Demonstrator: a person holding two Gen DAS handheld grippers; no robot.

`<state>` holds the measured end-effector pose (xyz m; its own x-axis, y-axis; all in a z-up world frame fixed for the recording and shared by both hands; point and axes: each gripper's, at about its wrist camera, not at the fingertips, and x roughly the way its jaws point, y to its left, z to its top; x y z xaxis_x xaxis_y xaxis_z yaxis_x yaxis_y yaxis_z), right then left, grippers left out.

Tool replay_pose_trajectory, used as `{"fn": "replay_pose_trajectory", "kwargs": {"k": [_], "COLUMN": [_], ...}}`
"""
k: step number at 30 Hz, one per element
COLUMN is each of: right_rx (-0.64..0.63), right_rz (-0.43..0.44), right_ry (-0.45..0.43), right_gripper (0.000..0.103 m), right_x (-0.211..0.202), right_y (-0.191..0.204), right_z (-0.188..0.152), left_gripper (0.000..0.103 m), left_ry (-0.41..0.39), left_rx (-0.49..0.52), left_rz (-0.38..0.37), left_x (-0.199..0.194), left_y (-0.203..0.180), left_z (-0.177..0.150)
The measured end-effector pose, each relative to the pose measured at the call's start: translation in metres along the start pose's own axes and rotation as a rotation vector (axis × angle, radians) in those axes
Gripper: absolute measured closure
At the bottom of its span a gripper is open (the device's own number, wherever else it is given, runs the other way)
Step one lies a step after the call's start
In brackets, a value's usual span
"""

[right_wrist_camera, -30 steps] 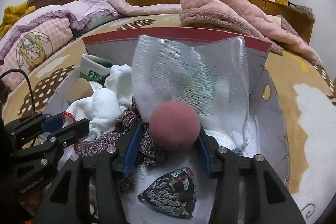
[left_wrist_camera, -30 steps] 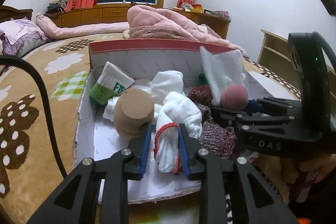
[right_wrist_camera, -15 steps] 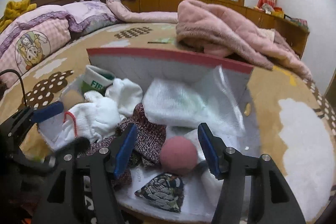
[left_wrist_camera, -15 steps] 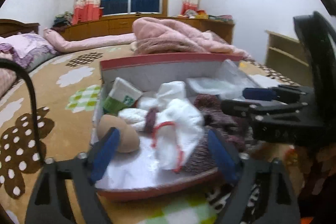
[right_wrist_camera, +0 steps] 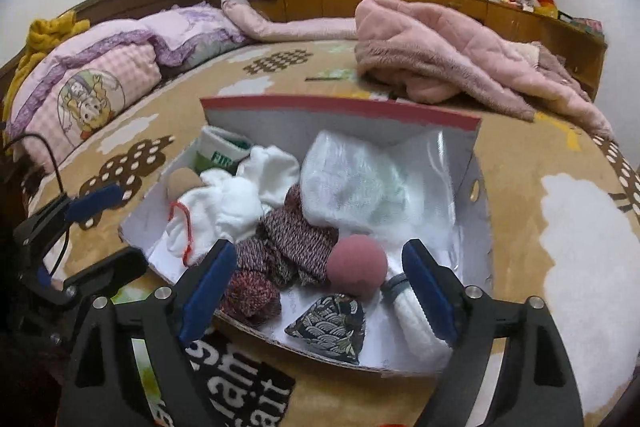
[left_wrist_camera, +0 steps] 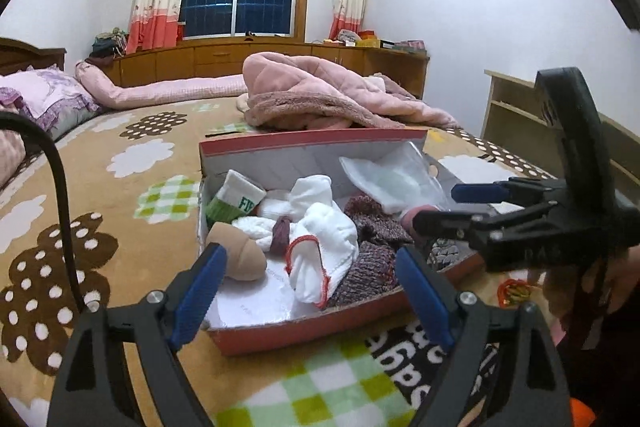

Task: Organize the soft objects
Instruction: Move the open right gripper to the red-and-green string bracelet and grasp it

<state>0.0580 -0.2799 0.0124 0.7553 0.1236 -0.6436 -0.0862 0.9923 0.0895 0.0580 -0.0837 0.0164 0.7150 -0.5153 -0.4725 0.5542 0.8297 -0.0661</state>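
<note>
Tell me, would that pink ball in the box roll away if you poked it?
Probably only a little. The pink ball is round, so it could roll, but knitted socks and a white roll crowd it, and the box wall would stop it. Its fuzzy, matte surface suggests it is soft, light and not slippery.

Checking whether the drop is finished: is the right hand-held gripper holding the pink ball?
No. The right hand-held gripper is open, and the pink ball rests in the box.
</note>
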Motion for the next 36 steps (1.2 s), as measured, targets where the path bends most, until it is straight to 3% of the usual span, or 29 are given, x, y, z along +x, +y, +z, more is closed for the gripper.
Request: {"fn": "replay_pose_trajectory", "kwargs": {"k": [9,14,18,22,26,31,36], "right_rx": [-0.041,-0.038,-0.038,-0.057,-0.059,-0.061,-0.032], "right_rz": [-0.021,0.005,0.043,0.048,0.070,0.058,0.004], "right_ry": [-0.019,-0.034,-0.032,-0.008,0.044,0.090,0.138], "right_gripper": [0.016,0.016,0.016,0.016,0.017,0.017,0.017], "right_x": [-0.016,-0.038,-0.051,-0.056,-0.057,-0.053,-0.036], "right_y": [-0.005,-0.016,-0.024,-0.027,-0.032,-0.034,-0.038], "right_z": [-0.011,-0.024,-0.037,-0.050,-0.065,-0.081,-0.097], "left_gripper": [0.013,0.014,0.016,0.024,0.034,0.034,0.034], "left_ry": [0.073,0.083,0.049,0.087,0.156,0.152,0.199], "left_rx": [0.052,0.097,0.082,0.044,0.070,0.129,0.128], "left_rz": [-0.009,-0.039,-0.008,-0.073,-0.162,-0.174,-0.199], "left_x": [-0.013,-0.021,-0.027,-0.021,-0.012,-0.013,-0.002], "left_y": [-0.012,-0.022,-0.022,-0.019,-0.031,-0.045,-0.048], "left_z": [-0.018,-0.026,-0.029,-0.029,-0.033,-0.034,-0.033]}}
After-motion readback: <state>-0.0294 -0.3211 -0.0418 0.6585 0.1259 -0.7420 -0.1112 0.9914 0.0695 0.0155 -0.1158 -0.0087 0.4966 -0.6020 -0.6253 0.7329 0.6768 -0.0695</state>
